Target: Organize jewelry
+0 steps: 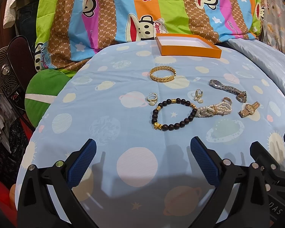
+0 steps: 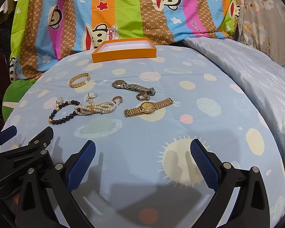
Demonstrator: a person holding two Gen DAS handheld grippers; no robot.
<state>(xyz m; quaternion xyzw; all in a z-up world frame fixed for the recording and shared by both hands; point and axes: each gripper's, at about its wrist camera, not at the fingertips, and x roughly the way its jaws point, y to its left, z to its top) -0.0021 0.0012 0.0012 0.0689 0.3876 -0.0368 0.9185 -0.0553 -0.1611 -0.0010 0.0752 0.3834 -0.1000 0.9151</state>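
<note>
Pale blue planet-print sheet [image 2: 142, 133] covers the surface. Orange box [image 2: 123, 54] sits at twelve o'clock, open. Gold bangle [image 2: 79, 79] at ten. Silver watch [image 2: 133, 87] near centre, gold watch [image 2: 148, 107] just below it. Bead bracelet [image 2: 63, 114] at nine, touching the pearl bracelet [image 2: 95, 109]. Small rings lie scattered between.

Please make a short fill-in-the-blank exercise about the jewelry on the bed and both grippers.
1. The shallow orange cardboard box with white lining holds ____ jewelry.
2. The fingers of the left gripper and the right gripper stand ____.
3. The white pearl multi-strand bracelet touches the dark wooden bead bracelet with ____ charms.

Missing words: no; open; gold
</note>
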